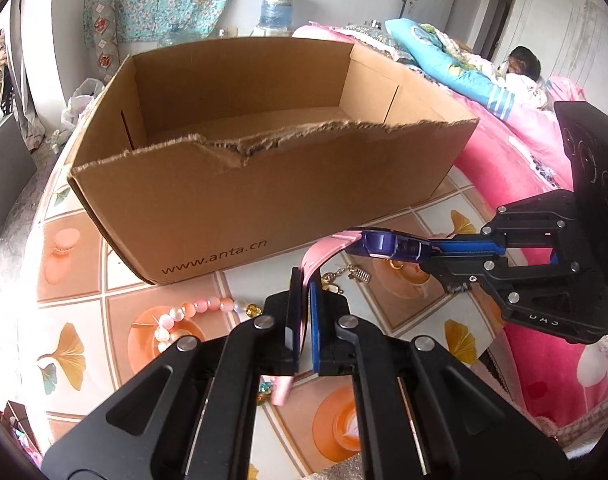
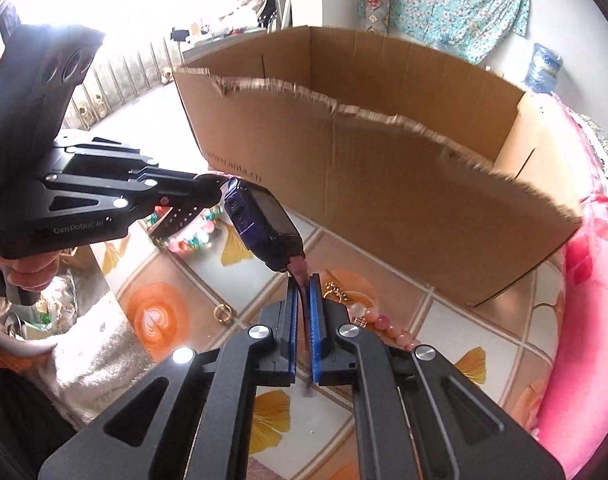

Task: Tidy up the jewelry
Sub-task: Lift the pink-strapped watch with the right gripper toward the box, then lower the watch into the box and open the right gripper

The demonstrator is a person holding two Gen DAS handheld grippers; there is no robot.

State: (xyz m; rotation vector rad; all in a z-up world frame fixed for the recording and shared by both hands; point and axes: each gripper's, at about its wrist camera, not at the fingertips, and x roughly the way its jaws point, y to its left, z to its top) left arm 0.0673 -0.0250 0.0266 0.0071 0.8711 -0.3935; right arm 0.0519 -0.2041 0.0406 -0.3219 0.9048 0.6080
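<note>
The watch (image 2: 264,226), purple-cased with pink straps, hangs in the air in front of the cardboard box (image 1: 240,200), held at both ends above the desk (image 1: 80,304). The left gripper (image 1: 303,316) has its fingers closed on one pink strap (image 1: 308,268); the right gripper (image 2: 303,320) has its fingers closed on the other strap, just below the case.

Hazards from this position:

- Opposing pull. If the two grippers move apart, the straps take the load and may slide out of the pads or strain at the case.
- Thin grip. Each strap is flat and smooth; a twist of either wrist may let it slip, dropping the watch on the bead bracelet (image 1: 192,312) and the gold ring (image 2: 223,313) below.
- Torn box rim (image 1: 264,142). The front wall is ragged and uneven; a dangling strap end may catch there on the way in.
- Uneven release. If one gripper lets go first, the watch swings from the other.
</note>
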